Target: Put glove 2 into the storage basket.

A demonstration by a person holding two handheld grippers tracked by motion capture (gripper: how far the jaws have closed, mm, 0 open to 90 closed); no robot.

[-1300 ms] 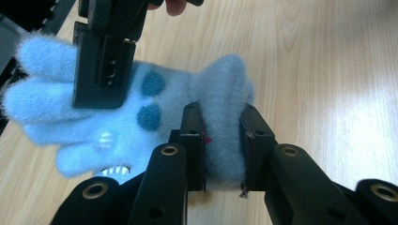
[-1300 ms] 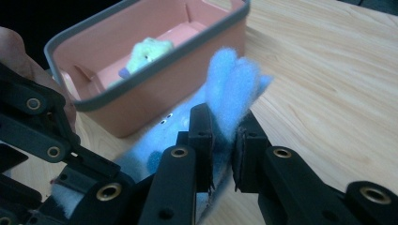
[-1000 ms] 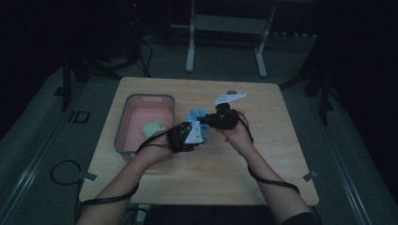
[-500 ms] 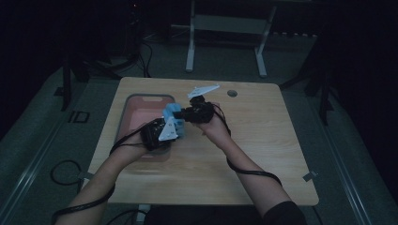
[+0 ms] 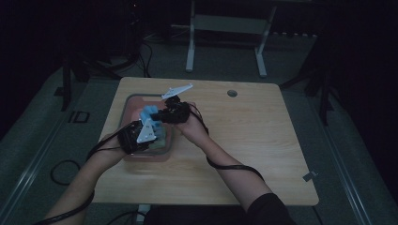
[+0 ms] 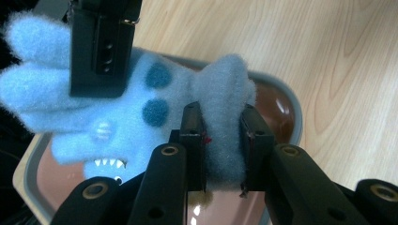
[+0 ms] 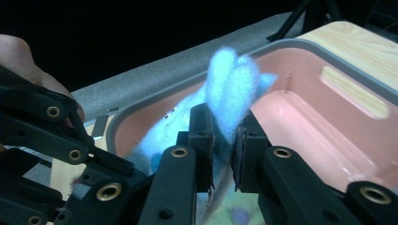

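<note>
Both grippers have been carried leftward over the pink tray (image 5: 129, 101), where the blue plush toy (image 6: 141, 108) is pinched by left fingers (image 6: 193, 140) and right fingers (image 7: 202, 136); uneven release could drop it outside.

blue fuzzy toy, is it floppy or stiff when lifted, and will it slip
Probably floppy: the blue fuzzy toy bunches between the left claw. Likely light, since two small pinches carry it above the pink tray. Its fuzzy pile probably resists slipping in the right claw.

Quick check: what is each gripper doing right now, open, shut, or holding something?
Left gripper: shut on the blue plush toy, over the pink tray.
Right gripper: shut on the same toy.
</note>
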